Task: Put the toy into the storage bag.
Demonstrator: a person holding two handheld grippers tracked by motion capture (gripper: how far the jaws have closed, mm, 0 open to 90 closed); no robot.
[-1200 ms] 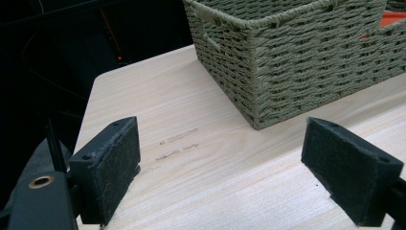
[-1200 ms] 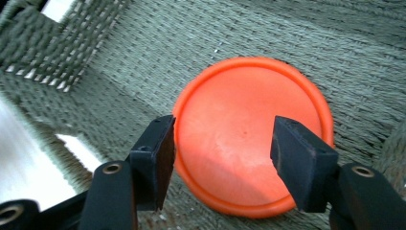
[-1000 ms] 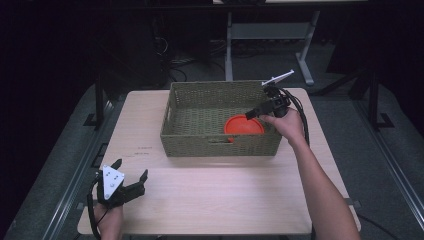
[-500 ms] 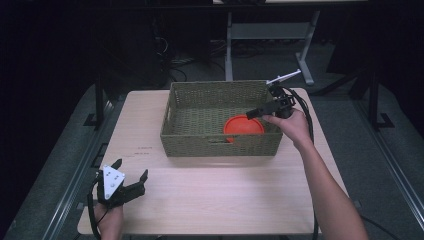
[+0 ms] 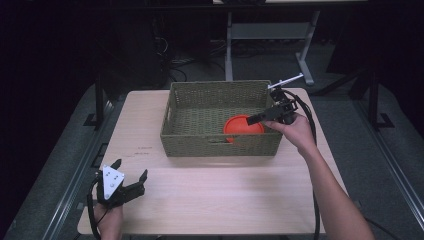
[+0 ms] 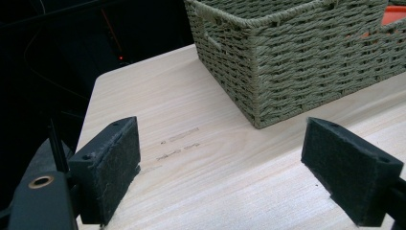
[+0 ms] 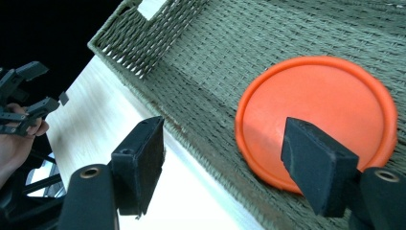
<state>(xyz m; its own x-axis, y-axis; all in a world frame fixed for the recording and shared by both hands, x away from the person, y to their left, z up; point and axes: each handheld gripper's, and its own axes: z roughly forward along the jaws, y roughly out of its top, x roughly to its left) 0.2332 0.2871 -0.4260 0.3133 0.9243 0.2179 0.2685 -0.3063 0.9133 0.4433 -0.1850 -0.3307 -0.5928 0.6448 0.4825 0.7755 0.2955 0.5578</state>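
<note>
An orange disc lies flat in the front right part of a woven green basket. My right gripper hangs over the basket's right side, just above the disc. In the right gripper view its jaws stand wide apart over the disc and the basket's wall. They have just been opening, with nothing pressed between the pads. My left gripper rests open at the table's near left corner. In the left gripper view it faces the basket with bare tabletop between its pads.
The basket sits on a light wooden table, toward its far edge. Faint pencil marks lie on the wood left of the basket. Dark floor and metal table legs surround the table. My right gripper's cable trails along the forearm.
My right hand has drifted slightly to the right and up above the basket. The disc lies where it was. The left gripper has not moved.
</note>
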